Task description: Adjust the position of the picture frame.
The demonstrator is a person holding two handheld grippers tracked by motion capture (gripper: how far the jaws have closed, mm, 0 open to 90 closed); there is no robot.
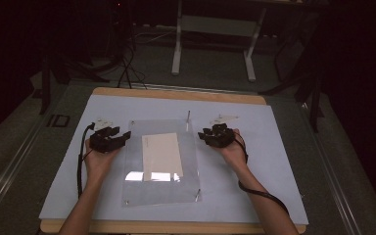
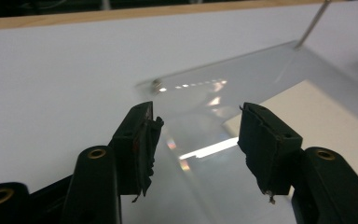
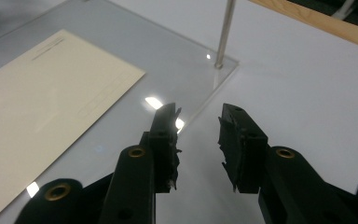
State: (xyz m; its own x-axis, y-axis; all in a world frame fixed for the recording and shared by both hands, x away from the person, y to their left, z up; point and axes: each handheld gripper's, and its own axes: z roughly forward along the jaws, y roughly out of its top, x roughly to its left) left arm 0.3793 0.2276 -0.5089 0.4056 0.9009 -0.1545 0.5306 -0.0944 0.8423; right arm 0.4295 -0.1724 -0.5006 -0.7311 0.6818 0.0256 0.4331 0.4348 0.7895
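Note:
A clear plastic sheet [image 1: 161, 188] lies flat on the white mat, with a cream envelope [image 1: 162, 154] on its middle. My left gripper [image 1: 122, 137] rests just off the sheet's left edge, pointing right. In the left gripper view my left gripper [image 2: 198, 119] stands open over the sheet [image 2: 242, 79] near a corner screw [image 2: 157, 84], with nothing between its pads. My right gripper [image 1: 203, 136] sits at the sheet's right edge. In the right gripper view my right gripper [image 3: 198, 114] is open over that edge, and the envelope [image 3: 42, 102] lies to its left.
A thin metal pin [image 1: 188, 117] stands upright at the sheet's far right corner, close ahead of the right gripper; the pin [image 3: 224, 32] rises from the sheet. The white mat [image 1: 279, 161] covers a wooden table [image 1: 176, 94]. Small white tags [image 1: 103, 120] lie behind each gripper.

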